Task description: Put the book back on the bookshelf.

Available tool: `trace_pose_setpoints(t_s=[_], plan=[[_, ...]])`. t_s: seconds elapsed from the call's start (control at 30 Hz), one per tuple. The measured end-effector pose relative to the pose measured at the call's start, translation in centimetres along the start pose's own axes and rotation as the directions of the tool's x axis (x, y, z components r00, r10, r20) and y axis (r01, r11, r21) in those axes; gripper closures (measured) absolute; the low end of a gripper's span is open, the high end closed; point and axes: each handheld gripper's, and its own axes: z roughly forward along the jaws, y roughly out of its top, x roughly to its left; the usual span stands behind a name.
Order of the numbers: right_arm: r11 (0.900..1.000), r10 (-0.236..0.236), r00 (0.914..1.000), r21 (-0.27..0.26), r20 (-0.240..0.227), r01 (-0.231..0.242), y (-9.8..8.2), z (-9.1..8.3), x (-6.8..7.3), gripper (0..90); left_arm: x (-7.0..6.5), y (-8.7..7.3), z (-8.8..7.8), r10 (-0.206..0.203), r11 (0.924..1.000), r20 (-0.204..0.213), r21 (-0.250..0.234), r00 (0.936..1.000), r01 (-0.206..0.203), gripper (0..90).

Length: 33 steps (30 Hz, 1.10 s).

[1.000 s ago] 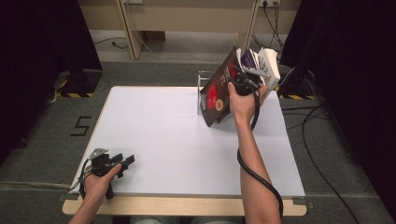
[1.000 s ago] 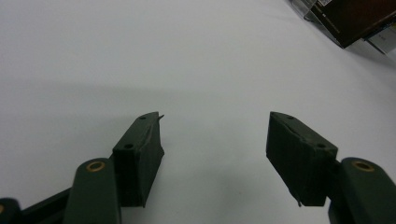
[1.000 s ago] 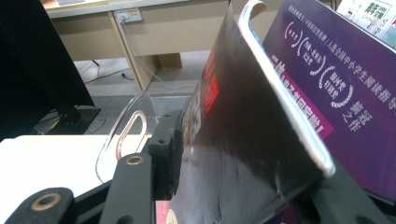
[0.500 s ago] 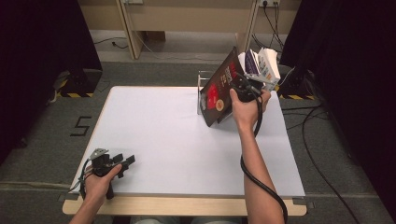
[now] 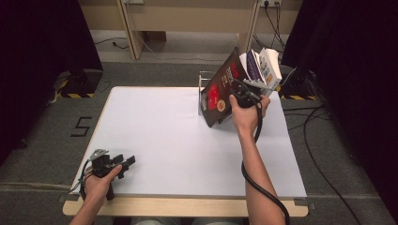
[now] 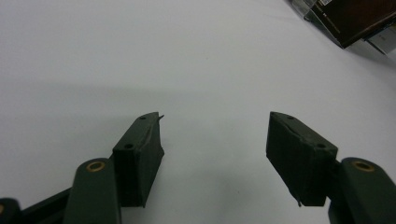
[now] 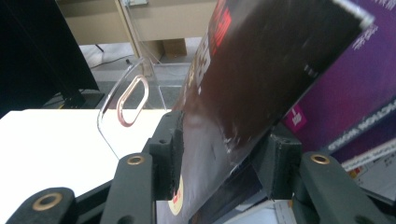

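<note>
My right hand-held gripper [image 5: 240, 95] sits at the far right of the bench [image 5: 164, 140], its jaws clamped on the dark book [image 5: 219, 90], one pad on the cover and the other behind it. The book stands tilted rather than upright: its long axis runs from the bench up and away from me, the top edge leaning to the right onto the purple book [image 5: 252, 65] and the white book [image 5: 271, 64] behind it. Its red-printed cover faces left. Just left of my jaws I see the clear bookend [image 7: 123, 105]. My left hand-held gripper [image 5: 123, 165] rests near me at the bench's left corner, jaws apart over bare surface, well apart from the books.
</note>
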Motion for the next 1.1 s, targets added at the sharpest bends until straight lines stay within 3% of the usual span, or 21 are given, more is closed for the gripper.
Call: trace_pose_setpoints(t_s=[1.1], plan=[[1.0, 0.013, 0.9999, -0.006, -0.005, -0.013, -1.7, -1.3, -0.7, 57.3, -0.1, 0.0, 0.0, 0.003, 1.0, -0.002, 0.002, 1.0, -0.003, 34.9]])
